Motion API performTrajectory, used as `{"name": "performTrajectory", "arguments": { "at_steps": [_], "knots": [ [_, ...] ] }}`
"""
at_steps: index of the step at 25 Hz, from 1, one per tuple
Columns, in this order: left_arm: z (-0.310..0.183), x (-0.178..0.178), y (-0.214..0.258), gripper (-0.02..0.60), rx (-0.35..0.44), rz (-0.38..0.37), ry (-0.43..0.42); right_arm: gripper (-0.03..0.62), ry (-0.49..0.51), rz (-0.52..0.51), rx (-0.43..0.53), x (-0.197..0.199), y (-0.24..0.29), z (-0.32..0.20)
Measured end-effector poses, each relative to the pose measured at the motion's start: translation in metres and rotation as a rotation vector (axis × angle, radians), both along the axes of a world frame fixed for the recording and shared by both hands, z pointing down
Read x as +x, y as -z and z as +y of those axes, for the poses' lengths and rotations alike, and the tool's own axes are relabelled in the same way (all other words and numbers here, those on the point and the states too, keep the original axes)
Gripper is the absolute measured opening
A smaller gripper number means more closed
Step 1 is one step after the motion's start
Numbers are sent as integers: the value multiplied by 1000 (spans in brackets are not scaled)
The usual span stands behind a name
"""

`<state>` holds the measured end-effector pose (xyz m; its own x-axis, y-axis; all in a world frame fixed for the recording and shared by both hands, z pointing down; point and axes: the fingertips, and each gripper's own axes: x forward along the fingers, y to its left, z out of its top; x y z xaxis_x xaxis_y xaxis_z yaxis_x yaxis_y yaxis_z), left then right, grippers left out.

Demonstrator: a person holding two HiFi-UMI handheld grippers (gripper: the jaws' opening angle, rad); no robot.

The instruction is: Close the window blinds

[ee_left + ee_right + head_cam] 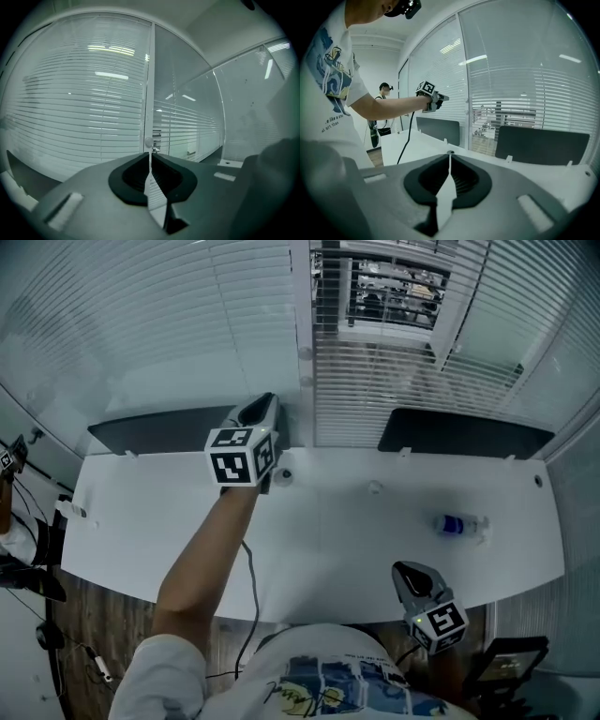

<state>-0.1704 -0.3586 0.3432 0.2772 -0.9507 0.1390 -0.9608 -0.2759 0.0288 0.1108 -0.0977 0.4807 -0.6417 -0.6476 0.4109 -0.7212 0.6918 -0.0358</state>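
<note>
White slatted blinds hang lowered over the left pane. The blinds on the right pane let the room behind show through near the top. My left gripper is stretched out over the table, right at the white mullion between the panes. In the left gripper view its jaws stand together with only a thin slit. A small knob sits on the mullion just above them. I cannot tell whether a cord is in the slit. My right gripper hangs low by my body, shut and empty.
A white table runs along the window. Two dark partition panels stand at its far edge. A plastic bottle lies at the right. A small round object is near my left forearm. Another person stands far left.
</note>
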Motion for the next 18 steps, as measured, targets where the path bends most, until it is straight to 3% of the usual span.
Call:
{"name": "performTrajectory", "arguments": {
  "at_steps": [7,10,18],
  "knots": [
    [69,-15,7,5,41,-39,-66,12,26,15,40,-35,11,12],
    [100,-20,6,5,30,-24,-111,12,36,20,51,-55,22,17],
    [195,6,-12,5,26,-31,-265,12,36,42,85,-74,32,34]
  ]
}}
